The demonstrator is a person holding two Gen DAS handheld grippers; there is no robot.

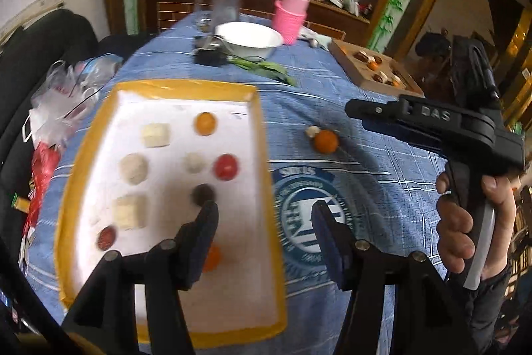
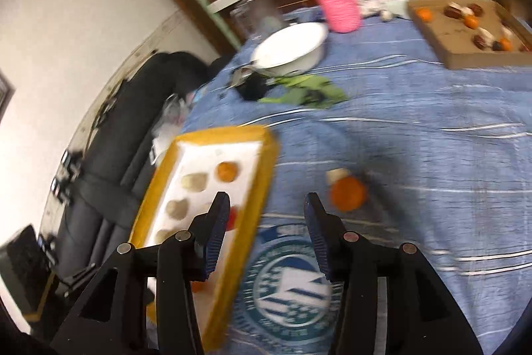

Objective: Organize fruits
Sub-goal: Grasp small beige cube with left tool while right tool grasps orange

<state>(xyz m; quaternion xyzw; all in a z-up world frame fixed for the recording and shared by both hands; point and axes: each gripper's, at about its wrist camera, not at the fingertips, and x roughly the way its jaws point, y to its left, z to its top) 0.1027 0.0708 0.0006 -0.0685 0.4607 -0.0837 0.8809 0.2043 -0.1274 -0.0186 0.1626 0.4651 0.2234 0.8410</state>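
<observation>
Sorting the fruits looks about half done, judging by how things are laid out. The blue tablecloth [image 1: 365,108] is spread over the whole table, and everything is set on it.

The yellow tray [image 1: 166,87] with the white inside is the biggest holder. In it, small round fruits and pale square pieces are lined up in rows: an orange fruit [image 1: 205,123] at the far end, a red fruit [image 1: 226,167] in the middle, and a dark fruit [image 1: 203,193] nearer.

The brown cardboard box [image 2: 445,32] is seen at the far right corner. A few orange, dark and white pieces are left in it.

The white bowl [image 1: 249,37] looks empty.

One loose orange fruit [image 2: 347,193] is left on the cloth, touching a small white piece [image 2: 336,176].

The left gripper [image 1: 264,215] is held wide apart over the tray's edge, with nothing in it. The right gripper [image 2: 266,205] is held apart too, near the loose orange fruit.
</observation>
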